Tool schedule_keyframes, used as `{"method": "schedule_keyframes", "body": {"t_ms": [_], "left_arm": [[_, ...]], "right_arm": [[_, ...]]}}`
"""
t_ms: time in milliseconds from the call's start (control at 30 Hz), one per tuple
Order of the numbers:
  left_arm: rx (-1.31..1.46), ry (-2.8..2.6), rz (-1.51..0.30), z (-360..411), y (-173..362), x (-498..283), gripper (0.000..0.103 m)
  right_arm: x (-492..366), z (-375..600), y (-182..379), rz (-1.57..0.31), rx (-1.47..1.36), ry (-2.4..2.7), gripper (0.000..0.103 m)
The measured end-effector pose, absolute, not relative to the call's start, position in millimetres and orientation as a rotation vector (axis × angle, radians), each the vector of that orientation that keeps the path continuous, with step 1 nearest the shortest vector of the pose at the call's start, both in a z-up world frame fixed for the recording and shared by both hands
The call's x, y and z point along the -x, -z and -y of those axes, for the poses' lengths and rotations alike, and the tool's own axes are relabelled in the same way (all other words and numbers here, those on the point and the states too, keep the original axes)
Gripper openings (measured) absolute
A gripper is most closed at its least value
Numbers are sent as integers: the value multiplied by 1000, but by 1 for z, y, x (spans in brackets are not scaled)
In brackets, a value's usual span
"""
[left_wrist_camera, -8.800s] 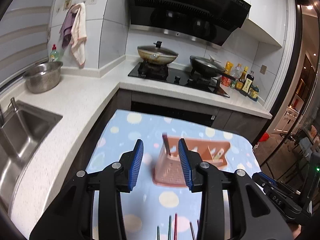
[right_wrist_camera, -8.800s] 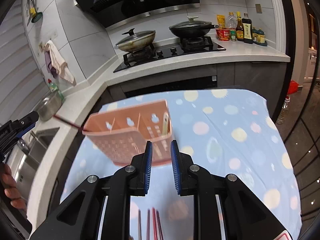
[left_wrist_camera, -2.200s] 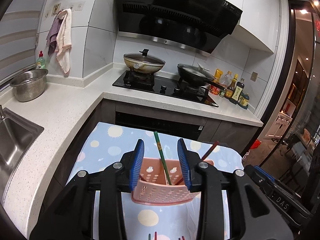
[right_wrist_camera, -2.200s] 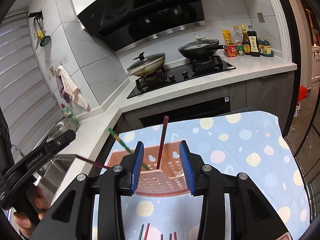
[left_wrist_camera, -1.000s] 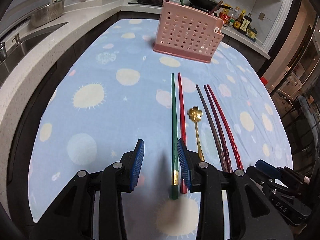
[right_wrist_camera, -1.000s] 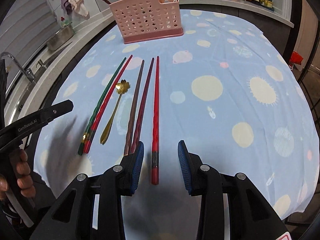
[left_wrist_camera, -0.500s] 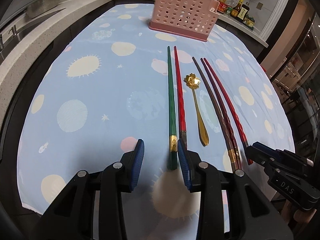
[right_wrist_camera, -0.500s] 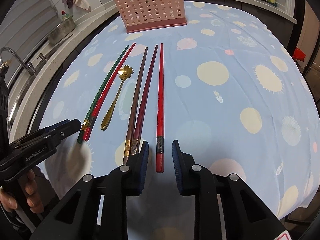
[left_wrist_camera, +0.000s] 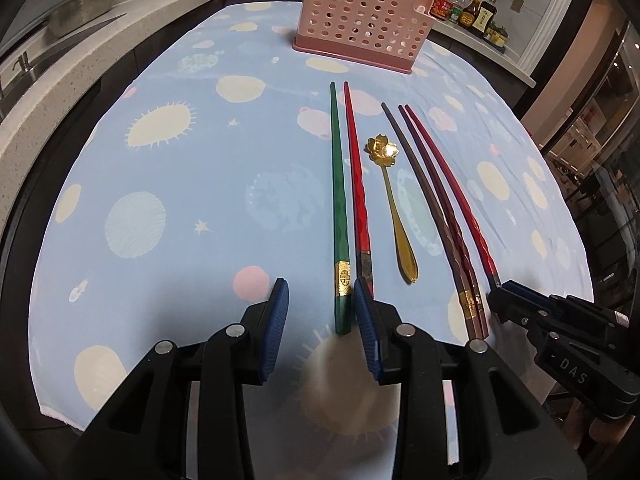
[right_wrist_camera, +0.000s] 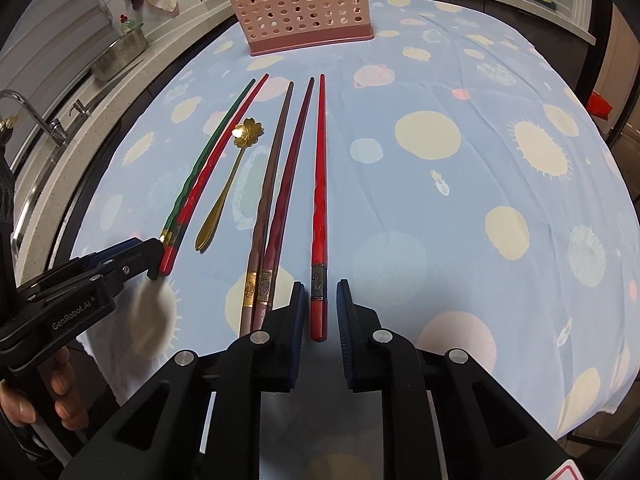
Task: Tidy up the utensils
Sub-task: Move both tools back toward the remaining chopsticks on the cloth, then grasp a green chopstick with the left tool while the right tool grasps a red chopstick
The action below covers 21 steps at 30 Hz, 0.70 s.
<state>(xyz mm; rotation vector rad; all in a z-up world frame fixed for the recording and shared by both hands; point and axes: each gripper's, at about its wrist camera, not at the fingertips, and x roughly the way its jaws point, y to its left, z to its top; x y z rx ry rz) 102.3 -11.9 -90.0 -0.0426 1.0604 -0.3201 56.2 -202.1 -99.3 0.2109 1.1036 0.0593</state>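
On the blue dotted cloth lie a green chopstick, a red chopstick, a gold flower spoon and three darker chopsticks. My left gripper is open, and the green chopstick's near end lies between its fingers, close to the right pad. My right gripper straddles the near end of the outer red chopstick. Its jaws are closing, with thin gaps left on both sides. The pink perforated basket stands at the far end and holds a few chopsticks.
A counter with a sink and faucet and a steel bowl runs along the left. Sauce bottles stand behind the basket. The cloth's near edge hangs just below both grippers. A hand holds the left gripper.
Both grippers came down from the basket to the near ends of the chopsticks. The right jaws narrowed around the outer red chopstick. The left jaws kept their width.
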Motion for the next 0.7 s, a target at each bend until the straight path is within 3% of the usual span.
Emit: {"method": "schedule_keyframes", "body": {"t_ms": [200, 433, 700], "left_arm": [[27, 317, -1053, 13, 91, -101, 32], [33, 328, -1053, 13, 92, -101, 17], [37, 345, -1051, 14, 93, -99, 7]], "right_arm": [[-56, 201, 100, -1102, -208, -59, 15], [-55, 201, 101, -1101, -206, -56, 14], [-55, 202, 101, -1101, -210, -51, 10]]}}
